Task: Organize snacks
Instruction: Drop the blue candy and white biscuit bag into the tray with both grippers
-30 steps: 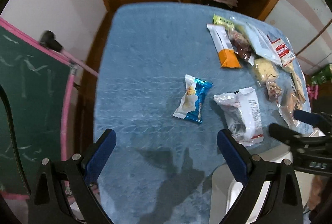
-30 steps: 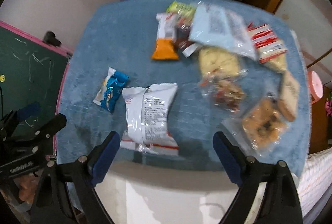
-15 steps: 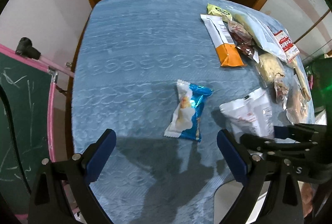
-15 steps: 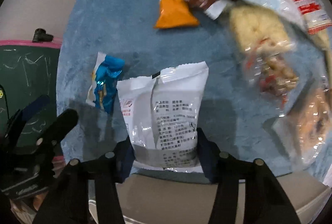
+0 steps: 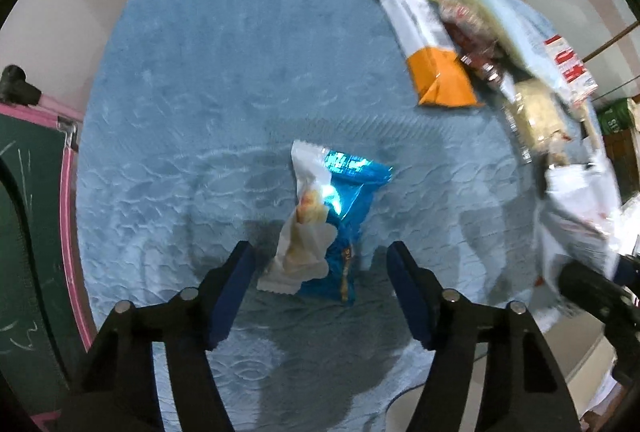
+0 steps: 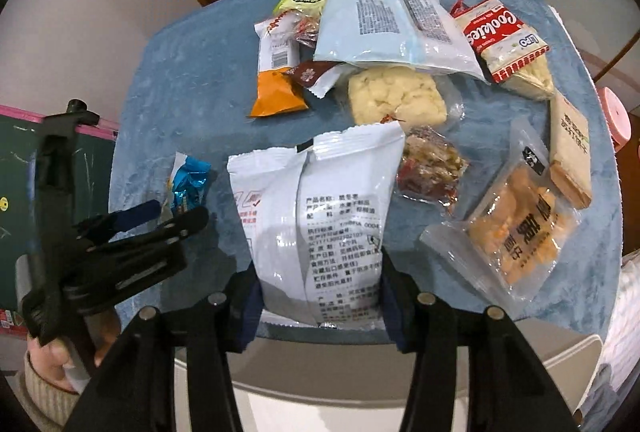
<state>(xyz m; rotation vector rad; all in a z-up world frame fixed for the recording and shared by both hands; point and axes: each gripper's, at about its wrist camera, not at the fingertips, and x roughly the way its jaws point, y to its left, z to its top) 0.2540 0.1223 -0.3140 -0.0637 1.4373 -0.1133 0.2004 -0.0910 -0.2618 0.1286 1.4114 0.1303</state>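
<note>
My right gripper (image 6: 320, 300) is shut on the near end of a white snack bag (image 6: 320, 208) and holds it lifted over the blue table's (image 6: 192, 88) front edge. The bag shows blurred at the right of the left wrist view (image 5: 576, 200). My left gripper (image 5: 320, 288) is half closed around the near end of a blue and white snack packet (image 5: 324, 216) lying on the table (image 5: 200, 80); the fingers stand just clear of its sides. That packet also shows at the left of the right wrist view (image 6: 188, 184), beside the left gripper (image 6: 152, 220).
Several snacks lie across the table's far and right side: an orange-ended packet (image 6: 276, 72), a pale blue bag (image 6: 384, 28), a red Cookies pack (image 6: 508, 44), a yellow cake (image 6: 396, 96), an orange cracker bag (image 6: 516, 232). A green chalkboard (image 5: 28, 232) stands at the left.
My right gripper has closed on the white bag and lifted it. My left gripper has moved forward over the blue packet and narrowed from wide open to half closed.
</note>
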